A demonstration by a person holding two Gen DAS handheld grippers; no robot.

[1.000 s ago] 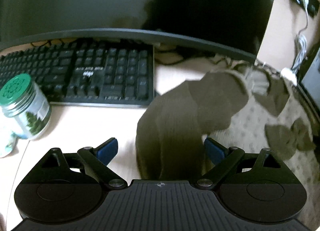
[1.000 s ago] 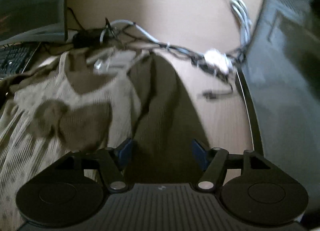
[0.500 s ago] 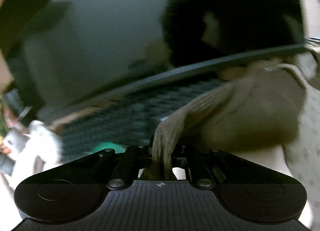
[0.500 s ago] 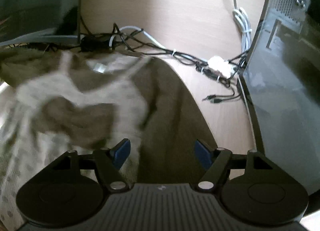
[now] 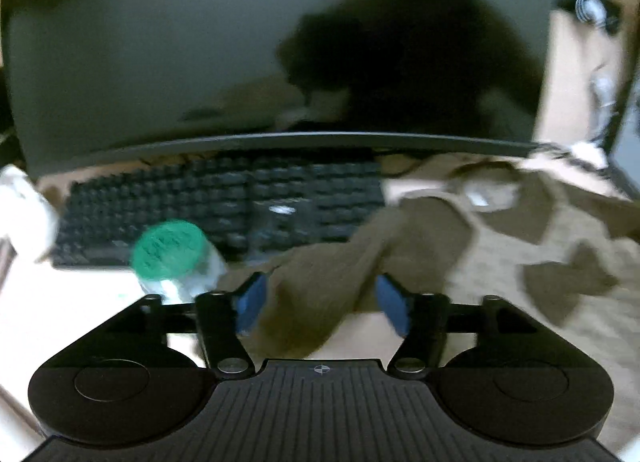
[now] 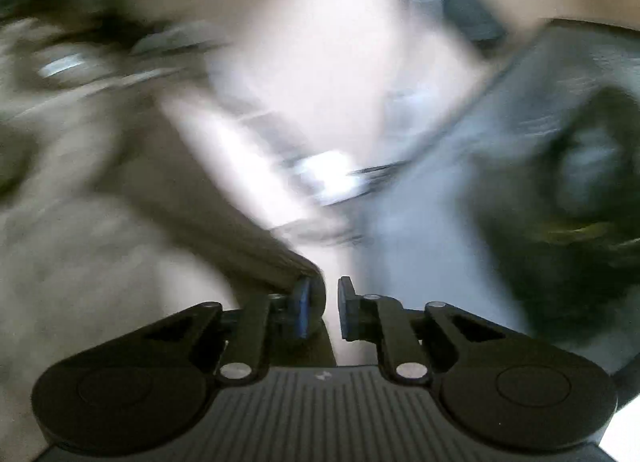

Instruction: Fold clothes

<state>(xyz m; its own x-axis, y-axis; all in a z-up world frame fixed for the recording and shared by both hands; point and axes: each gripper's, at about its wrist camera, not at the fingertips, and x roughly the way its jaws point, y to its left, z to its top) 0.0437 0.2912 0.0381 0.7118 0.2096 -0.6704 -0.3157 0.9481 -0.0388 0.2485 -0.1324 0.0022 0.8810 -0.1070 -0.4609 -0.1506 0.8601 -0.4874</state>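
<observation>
Between the blue pads of my left gripper (image 5: pixel 322 302) the olive sleeve (image 5: pixel 328 282) of the knit top (image 5: pixel 500 262) now lies loose. Half a second ago those pads were clamped on it and the cloth was bunched up in front of the monitor (image 5: pixel 200 42); now the jaws stand wide apart, and the sleeve runs down between them onto the desk (image 5: pixel 80 302) without being gripped. So the left side has let go. The sleeve slants from the shoulder toward me, beside the keyboard (image 5: pixel 224 206) and the green-lidded jar (image 5: pixel 172 250). It does not lie across the pale body of the top, so I judge that this sleeve's fold is not settled.

On the other side the change runs the opposite way. My right gripper (image 6: pixel 331 302) stood open over the second sleeve (image 6: pixel 224 222) until half a second ago; now its jaws are drawn almost together, with only a narrow slit left. The end of that sleeve reaches the left pad, but the view is badly smeared by motion. I cannot tell whether cloth is pinched between the pads or only lies against one of them.

The top itself is spread on the desk, neck toward the monitor. Its pale patterned front faces up and neither sleeve is tucked over it. For the folding, that means the garment is laid out but not yet made into a neat packet.
</observation>
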